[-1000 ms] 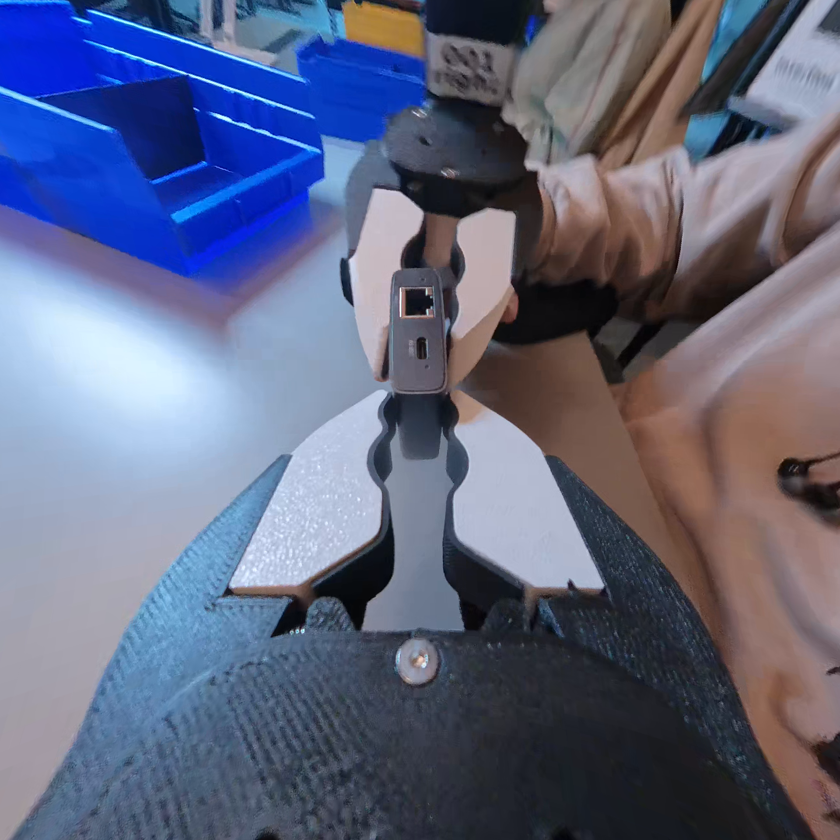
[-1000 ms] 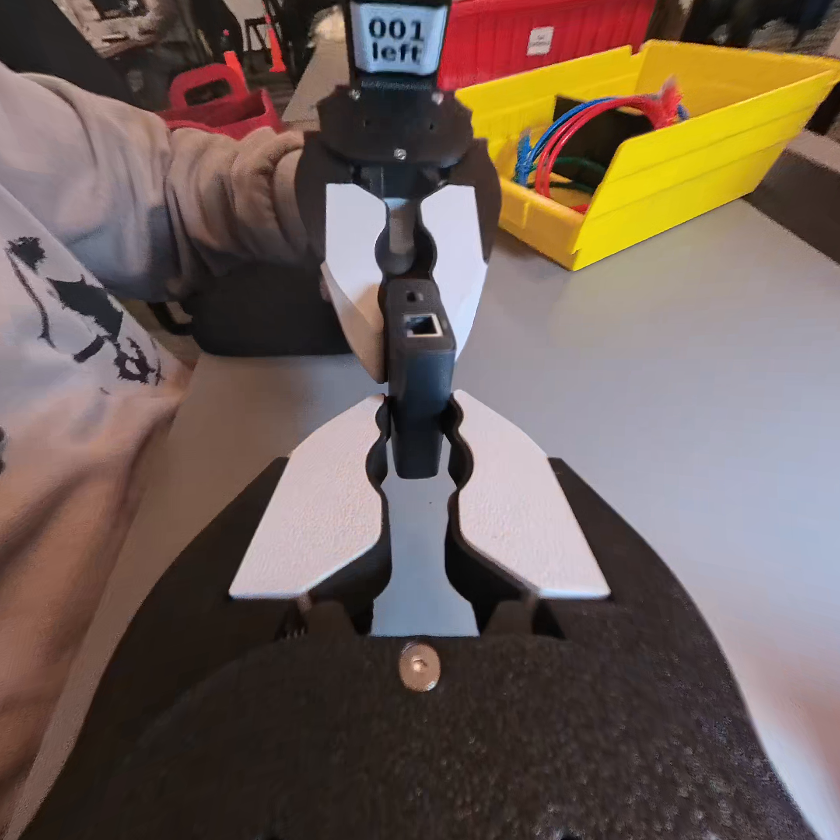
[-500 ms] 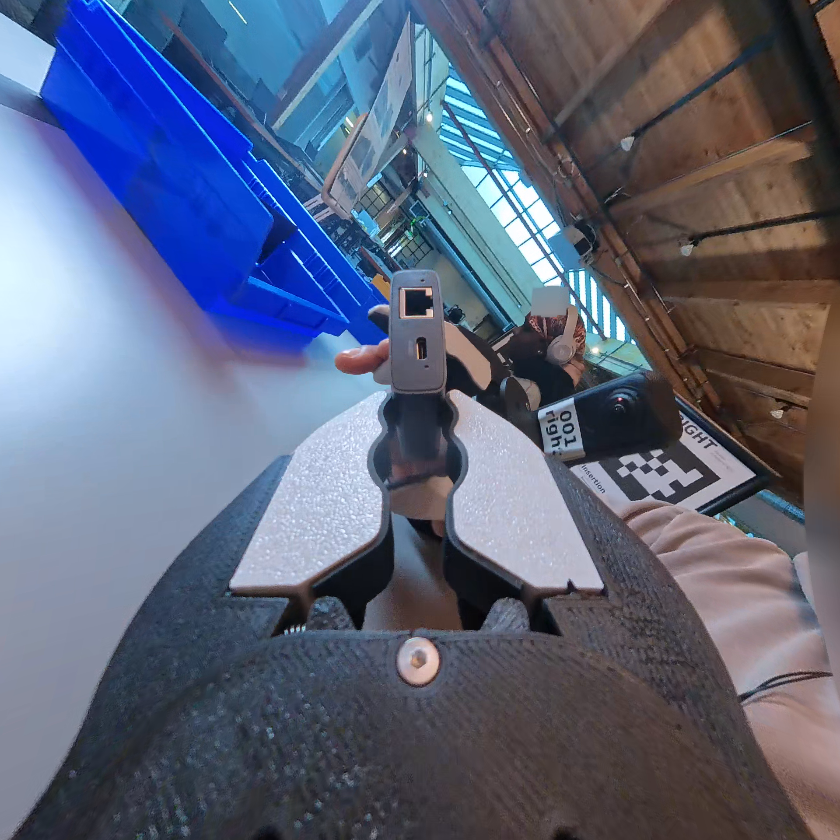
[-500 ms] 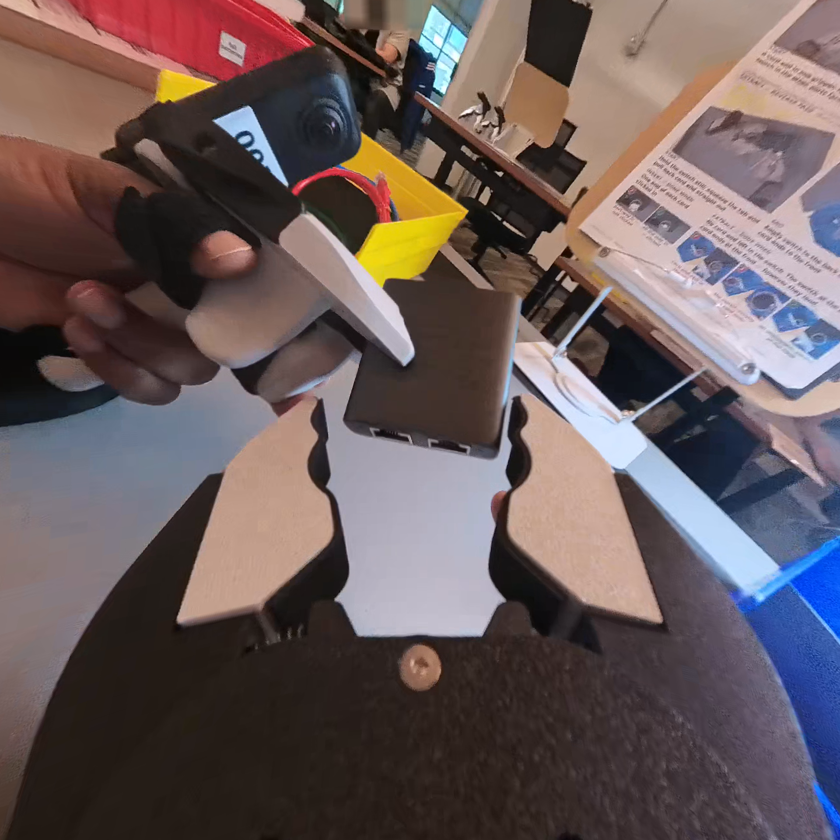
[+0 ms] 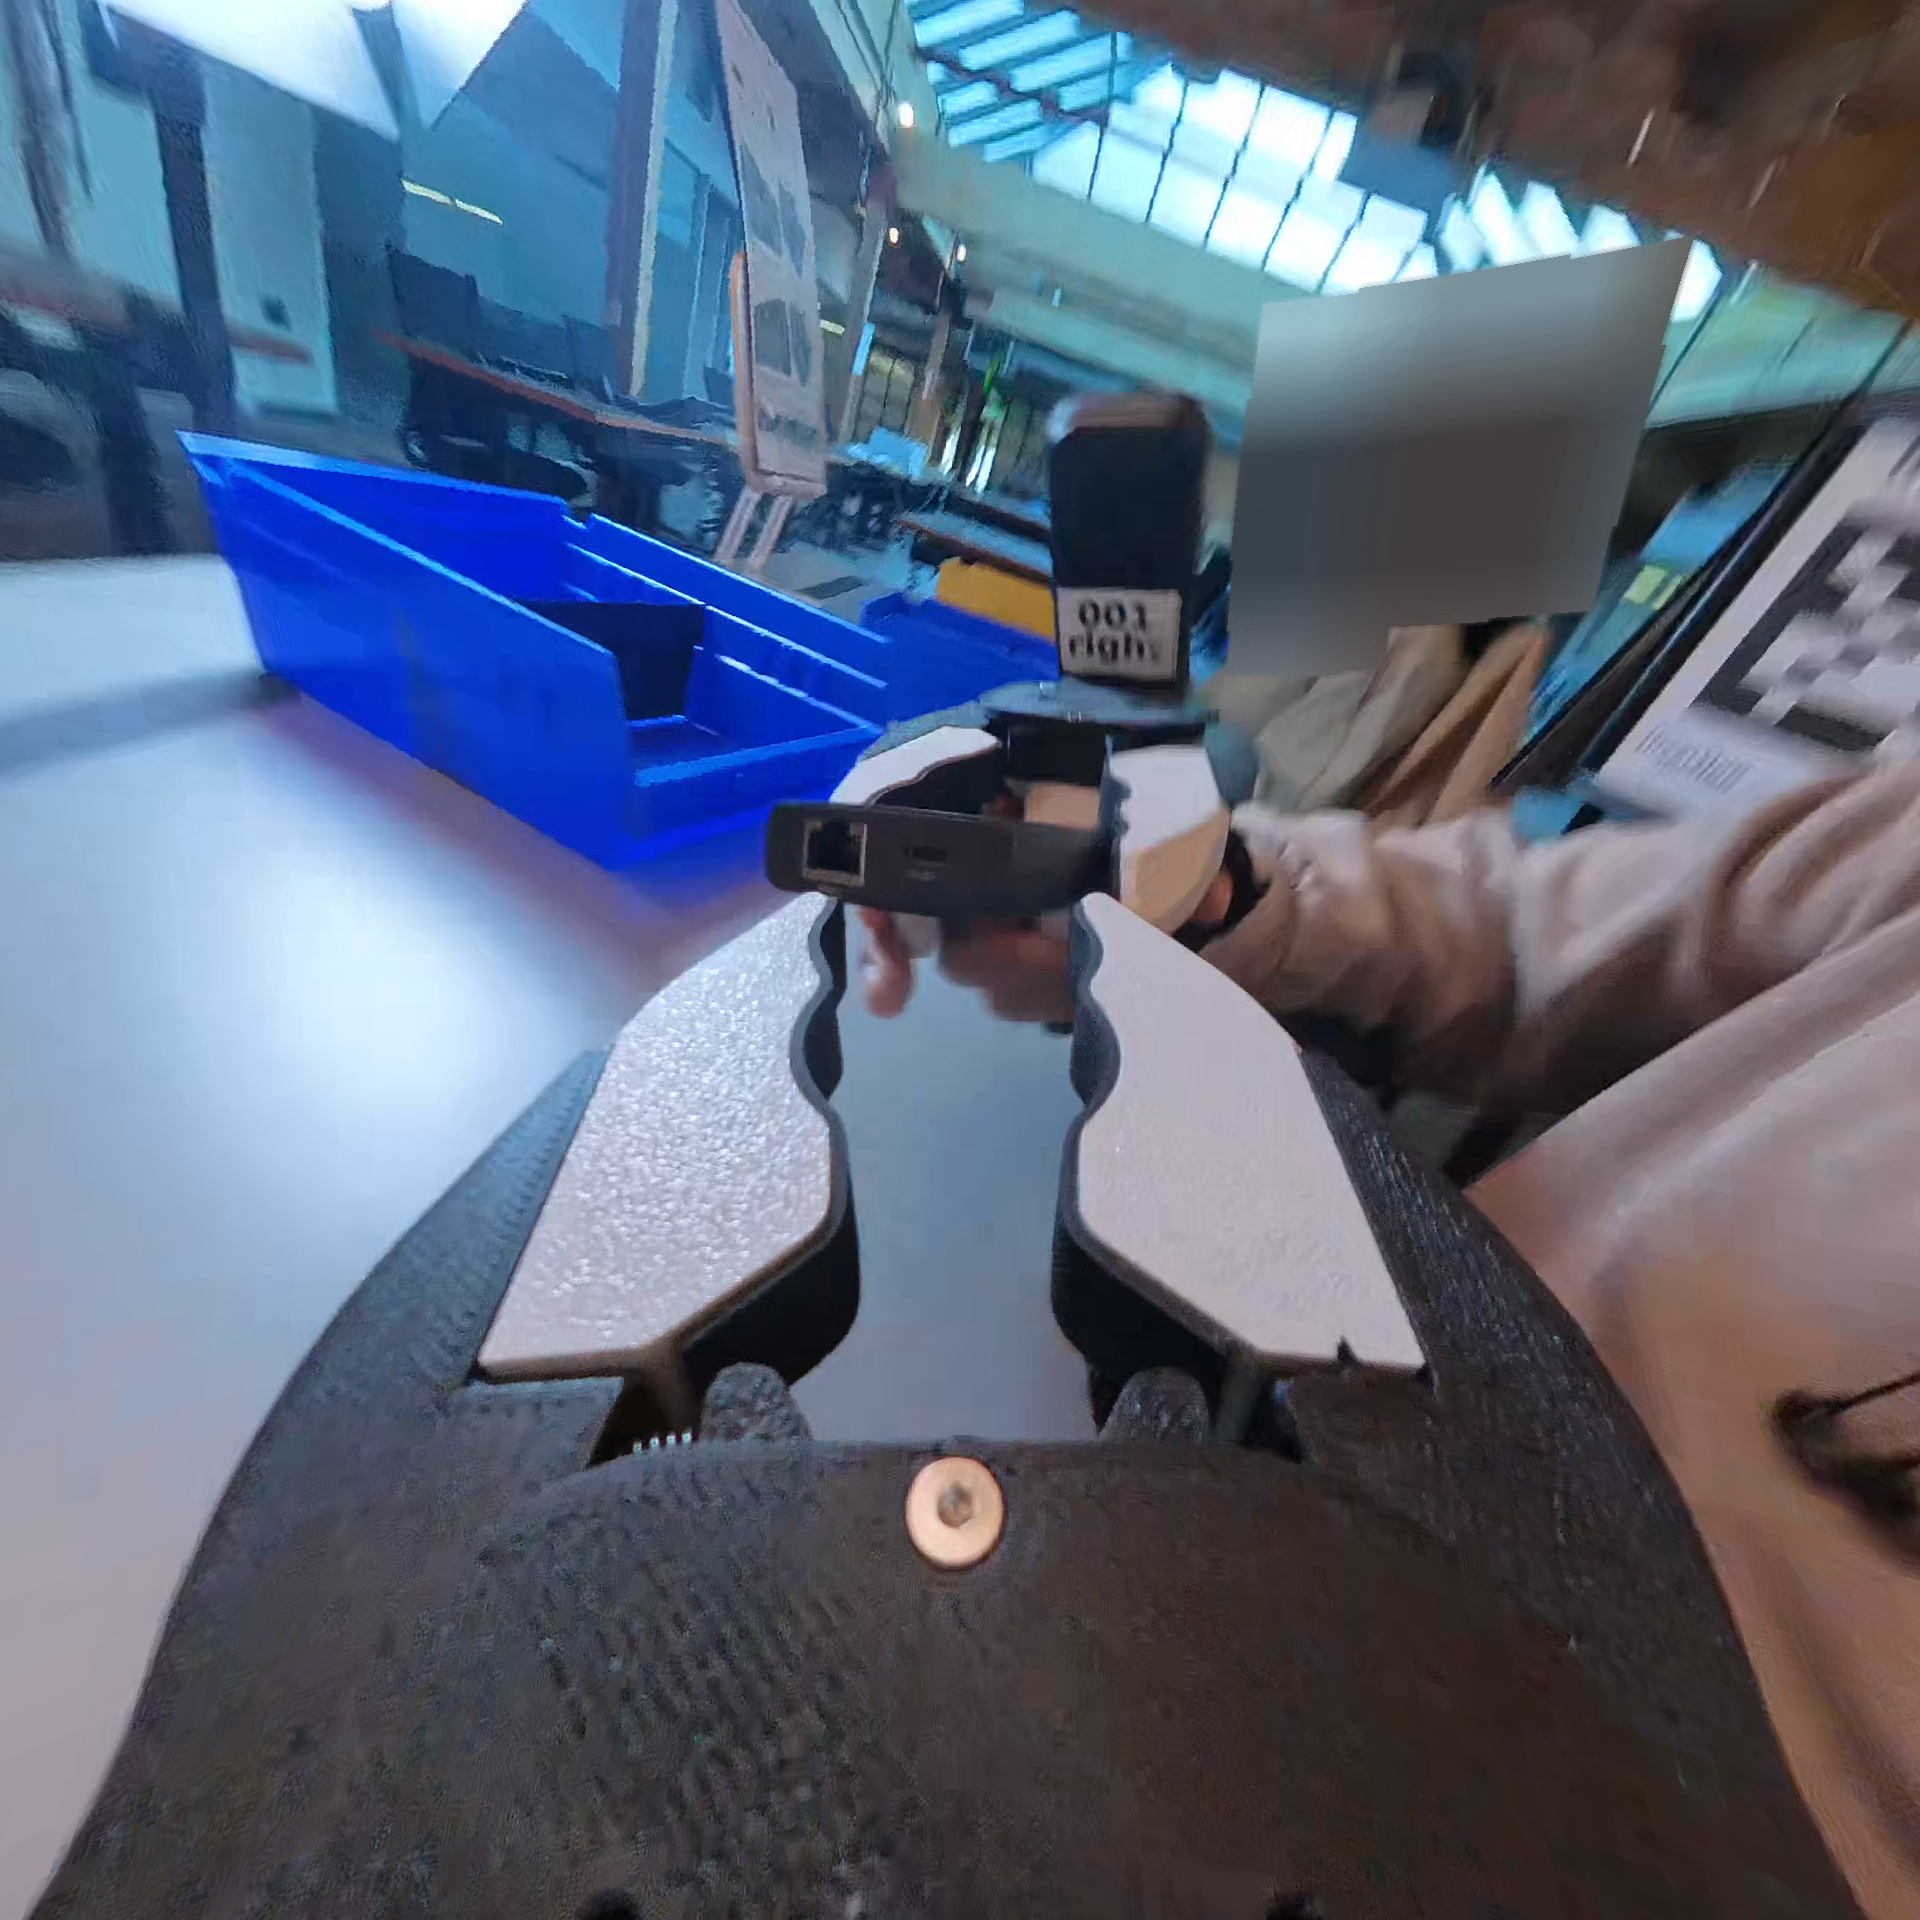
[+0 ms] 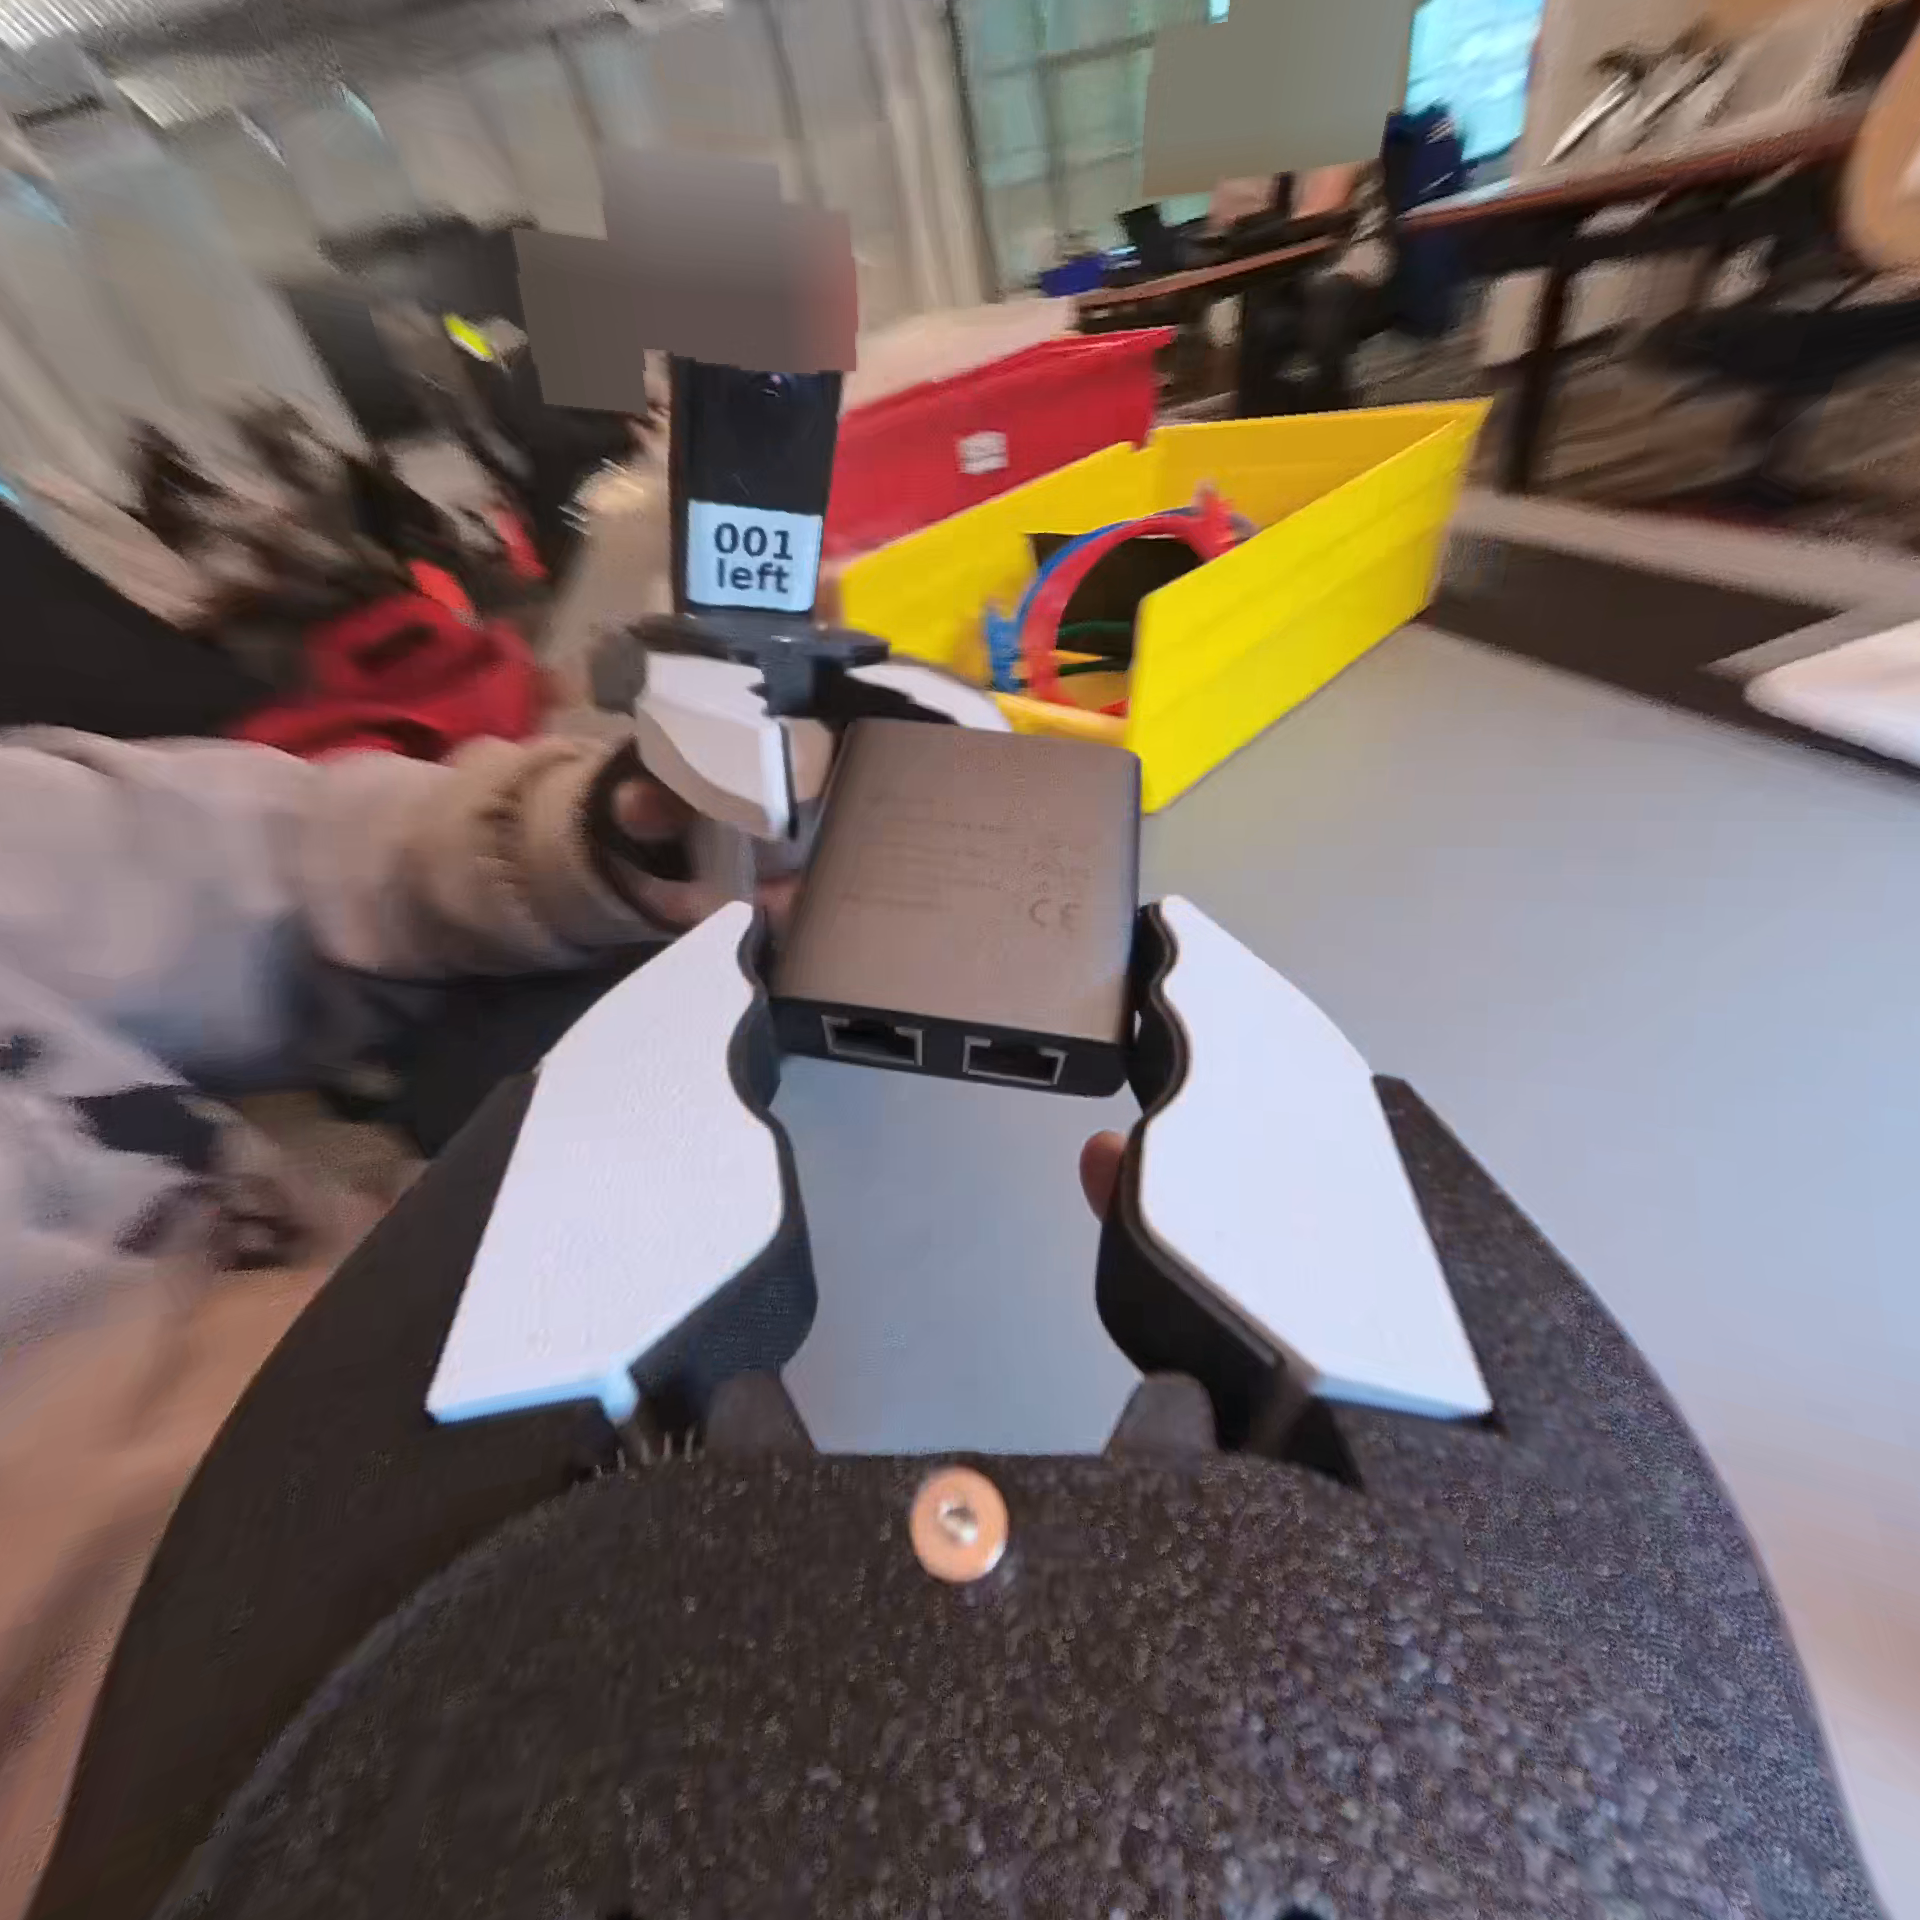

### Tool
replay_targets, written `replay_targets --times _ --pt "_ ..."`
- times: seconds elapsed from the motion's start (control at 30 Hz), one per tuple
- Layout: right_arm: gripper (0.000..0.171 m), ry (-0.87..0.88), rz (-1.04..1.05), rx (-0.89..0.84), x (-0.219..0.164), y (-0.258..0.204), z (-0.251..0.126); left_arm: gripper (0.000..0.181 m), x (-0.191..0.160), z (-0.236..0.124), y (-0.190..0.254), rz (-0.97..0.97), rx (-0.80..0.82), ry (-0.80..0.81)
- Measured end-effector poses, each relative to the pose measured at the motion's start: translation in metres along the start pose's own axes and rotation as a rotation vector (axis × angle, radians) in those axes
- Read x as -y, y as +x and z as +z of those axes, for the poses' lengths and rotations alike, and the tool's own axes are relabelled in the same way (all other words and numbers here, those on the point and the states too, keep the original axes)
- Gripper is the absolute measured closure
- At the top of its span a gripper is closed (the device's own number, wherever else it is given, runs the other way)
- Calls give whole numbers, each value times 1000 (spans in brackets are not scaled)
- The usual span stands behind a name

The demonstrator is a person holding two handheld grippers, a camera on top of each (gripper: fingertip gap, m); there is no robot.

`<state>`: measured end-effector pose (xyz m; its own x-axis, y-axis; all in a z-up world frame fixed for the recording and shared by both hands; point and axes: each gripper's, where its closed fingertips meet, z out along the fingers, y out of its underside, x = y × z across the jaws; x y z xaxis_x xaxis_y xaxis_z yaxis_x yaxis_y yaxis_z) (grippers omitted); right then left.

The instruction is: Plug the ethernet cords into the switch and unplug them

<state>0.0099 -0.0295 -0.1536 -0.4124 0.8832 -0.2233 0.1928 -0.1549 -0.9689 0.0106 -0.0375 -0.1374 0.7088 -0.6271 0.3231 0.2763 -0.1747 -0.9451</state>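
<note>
Since half a second ago the right gripper [image 6: 951, 971] has closed its spread fingers onto the switch [image 6: 961, 883]; it now holds the black box flat by its two sides above the grey table [image 6: 1507, 935], two ports facing the camera. Left gripper [image 5: 951, 940] stands parted, its fingertips at the switch's near edge; whether they touch it, cannot tell. Surface: bare and matte, in a blurred workshop with long benches. Surroundings: blue bin [image 5: 499, 665] on the left gripper's side; yellow bin [image 6: 1288, 582] with coiled ethernet cords [image 6: 1081, 603] behind the switch, red bin [image 6: 987, 436] beyond. Person's beige sleeve [image 5: 1507, 935] fills the right of the left wrist view.
</note>
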Motion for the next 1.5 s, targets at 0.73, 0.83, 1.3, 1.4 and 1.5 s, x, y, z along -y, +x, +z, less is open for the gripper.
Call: replay_targets --times 0.73,0.83,1.3,1.4,1.5 --pt "108 -310 -483 20 -49 -15 -6 160 -72 -3 -6 816 103 -523" --pt "147 -368 -714 -42 -62 -18 2 160 -82 -1 -5 839 97 -574" --pt "149 -287 -704 -11 -58 -14 -5 160 -73 -2 -1 853 109 -544" --pt "149 -292 -734 -10 -59 -19 -2 160 -78 -1 -1 856 102 -559" --pt "150 -327 -782 -39 -59 -18 -2 160 -77 0 -2 865 107 -543"
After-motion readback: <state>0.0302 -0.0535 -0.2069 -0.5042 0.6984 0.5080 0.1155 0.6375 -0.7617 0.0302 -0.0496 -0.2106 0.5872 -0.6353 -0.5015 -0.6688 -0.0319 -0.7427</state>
